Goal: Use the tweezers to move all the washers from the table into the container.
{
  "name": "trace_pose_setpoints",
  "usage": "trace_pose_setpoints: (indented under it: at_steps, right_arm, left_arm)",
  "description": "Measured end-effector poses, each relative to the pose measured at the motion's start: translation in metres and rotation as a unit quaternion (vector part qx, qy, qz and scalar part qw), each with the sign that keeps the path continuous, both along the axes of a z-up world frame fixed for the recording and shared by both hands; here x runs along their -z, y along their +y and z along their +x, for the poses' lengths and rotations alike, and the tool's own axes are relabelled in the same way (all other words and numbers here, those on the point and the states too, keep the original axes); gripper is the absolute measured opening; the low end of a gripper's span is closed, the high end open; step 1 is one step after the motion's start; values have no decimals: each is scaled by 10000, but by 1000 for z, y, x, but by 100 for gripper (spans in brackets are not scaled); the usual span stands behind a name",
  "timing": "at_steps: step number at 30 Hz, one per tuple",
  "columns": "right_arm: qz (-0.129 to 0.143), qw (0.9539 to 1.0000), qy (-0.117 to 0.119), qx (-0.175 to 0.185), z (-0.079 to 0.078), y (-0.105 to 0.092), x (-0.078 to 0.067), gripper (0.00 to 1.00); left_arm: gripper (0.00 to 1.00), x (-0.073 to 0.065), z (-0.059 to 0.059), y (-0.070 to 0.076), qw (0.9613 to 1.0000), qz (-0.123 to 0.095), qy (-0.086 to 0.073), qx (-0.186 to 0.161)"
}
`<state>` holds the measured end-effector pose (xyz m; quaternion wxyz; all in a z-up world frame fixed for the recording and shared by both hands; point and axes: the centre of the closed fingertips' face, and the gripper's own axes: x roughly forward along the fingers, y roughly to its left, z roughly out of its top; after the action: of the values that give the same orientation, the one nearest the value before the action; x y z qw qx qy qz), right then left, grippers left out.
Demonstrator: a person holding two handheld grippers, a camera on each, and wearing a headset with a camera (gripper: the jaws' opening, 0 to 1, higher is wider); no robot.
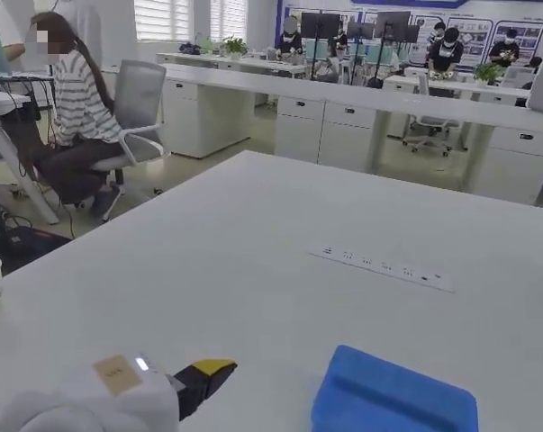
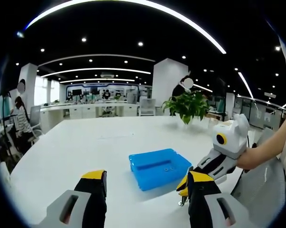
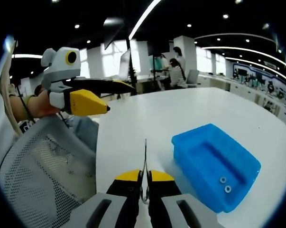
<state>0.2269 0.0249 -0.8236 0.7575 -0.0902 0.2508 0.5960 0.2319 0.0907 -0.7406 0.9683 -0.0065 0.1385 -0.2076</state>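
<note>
The tweezers (image 3: 145, 152) sit clamped in my right gripper (image 3: 145, 176), tips together on nothing. My left gripper (image 2: 146, 176) gapes wide, facing the blue container (image 3: 190, 147) holding two washers (image 3: 222, 180).

Open white tabletop (image 1: 253, 252) around blue container (image 1: 393, 400), socket strip (image 1: 384, 267) beyond, mesh chair (image 3: 43, 166) at table edge

white table (image 1: 253, 252), blue container (image 1: 393, 396), socket strip (image 1: 384, 267)
</note>
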Motion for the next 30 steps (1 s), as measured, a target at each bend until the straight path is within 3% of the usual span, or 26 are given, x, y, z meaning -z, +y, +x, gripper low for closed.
trace_pose_setpoints:
  at_steps: [3, 5, 8, 16, 24, 30]
  right_arm:
    - [68, 9993, 298, 215, 6, -7, 0, 2]
    - [288, 9963, 668, 447, 10, -11, -4, 2]
    - [465, 9930, 900, 601, 15, -17, -9, 2]
    - [731, 9881, 1258, 504, 21, -19, -30, 2]
    - [980, 9863, 1285, 331, 34, -12, -56, 2]
    - [1391, 9779, 1491, 461, 55, -10, -77, 2]
  left_arm:
    - [70, 0, -1, -2, 10000, -28, 8, 62]
    - [70, 0, -1, -4, 9999, -13, 9, 120]
    - [70, 0, -2, -6, 9999, 38, -13, 164]
    - [70, -3, -1, -1, 10000, -32, -65, 41]
    - [70, -4, -1, 2, 9999, -54, -104, -42]
    - [69, -5, -1, 3, 9999, -87, -108, -57]
